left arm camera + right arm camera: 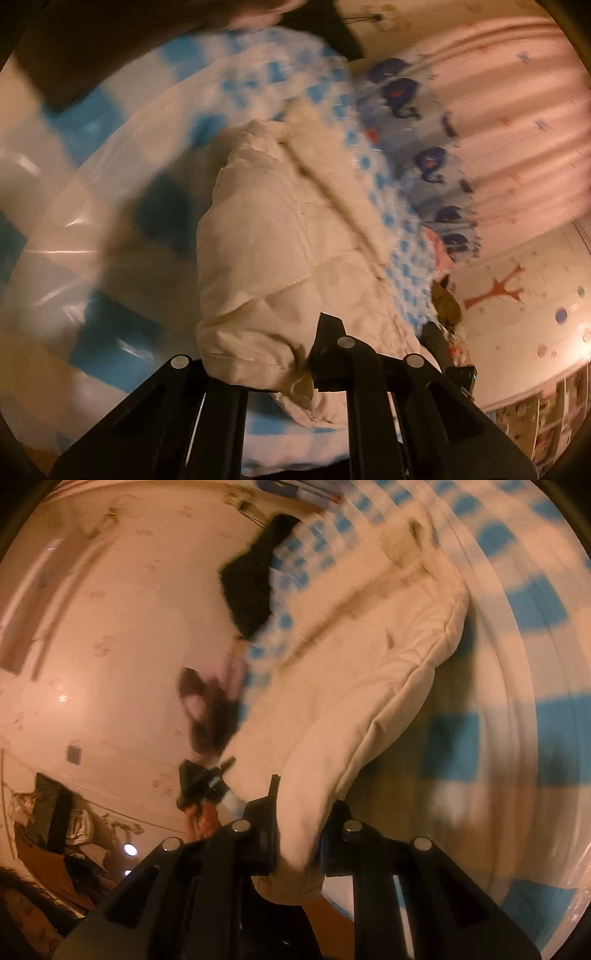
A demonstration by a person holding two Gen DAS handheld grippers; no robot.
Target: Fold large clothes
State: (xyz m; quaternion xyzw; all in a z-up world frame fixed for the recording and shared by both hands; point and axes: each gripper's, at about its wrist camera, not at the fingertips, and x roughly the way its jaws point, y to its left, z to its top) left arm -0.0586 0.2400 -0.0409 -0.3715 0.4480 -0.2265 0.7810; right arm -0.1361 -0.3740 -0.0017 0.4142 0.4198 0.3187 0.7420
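A cream padded jacket [258,236] with a furry trim hangs over a blue-and-white checked cover [92,122]. My left gripper [291,373] is shut on the jacket's hem corner, the cloth bunched between its black fingers [328,343]. In the right wrist view the same jacket [369,686] drapes down and away. My right gripper [299,842] is shut on another edge of it, the cloth pinched between its fingers [264,834]. Both views are blurred by motion. The other hand with its gripper [203,779] shows at the left of the right wrist view.
A dark garment [251,590] lies on the checked cover [535,602] beyond the jacket. A blue print pillow [417,122] and pink striped bedding [517,110] lie at the right. A decorated wall [517,314] and a pale wall [110,646] stand behind.
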